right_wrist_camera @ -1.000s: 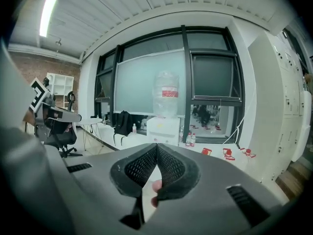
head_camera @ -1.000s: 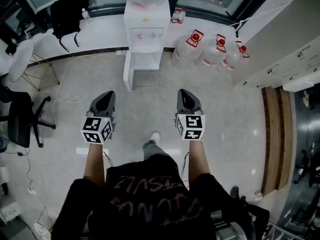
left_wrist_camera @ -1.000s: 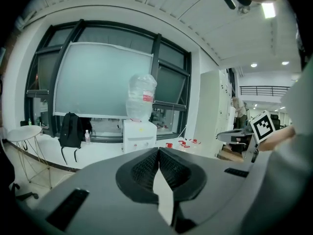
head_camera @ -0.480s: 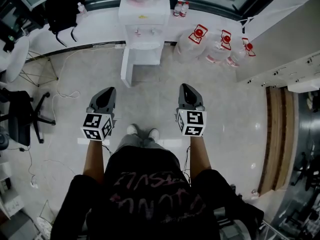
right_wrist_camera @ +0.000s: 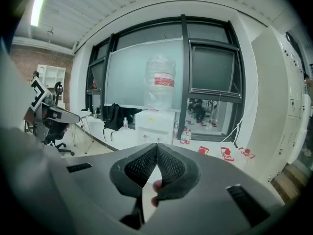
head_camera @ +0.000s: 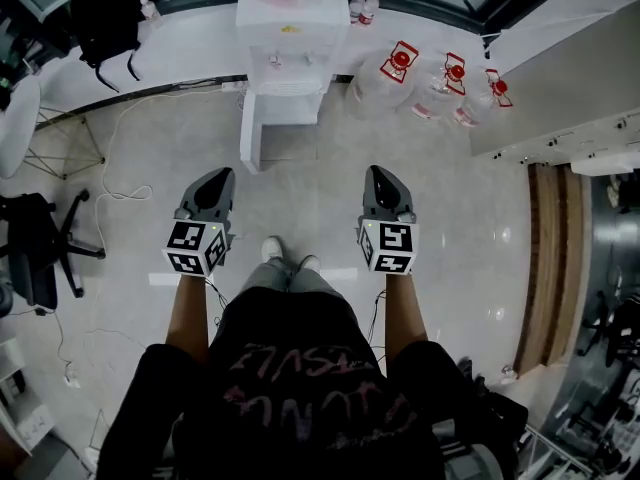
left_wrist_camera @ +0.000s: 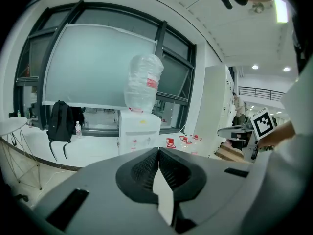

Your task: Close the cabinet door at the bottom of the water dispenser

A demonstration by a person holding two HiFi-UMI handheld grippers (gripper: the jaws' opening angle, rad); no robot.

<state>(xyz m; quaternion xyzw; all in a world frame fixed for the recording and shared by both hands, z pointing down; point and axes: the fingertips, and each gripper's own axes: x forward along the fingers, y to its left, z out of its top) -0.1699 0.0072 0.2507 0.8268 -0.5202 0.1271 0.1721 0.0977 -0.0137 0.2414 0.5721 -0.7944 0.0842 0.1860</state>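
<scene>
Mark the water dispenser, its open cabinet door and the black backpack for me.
water dispenser (head_camera: 292, 44), head view, on its white body above the taps.
cabinet door (head_camera: 250, 133), head view, middle of the open white panel.
black backpack (head_camera: 105, 13), head view, middle of its body.

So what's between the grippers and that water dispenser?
Only bare floor, as the head view shows, between the left gripper, the right gripper and the water dispenser with its open cabinet door.
</scene>
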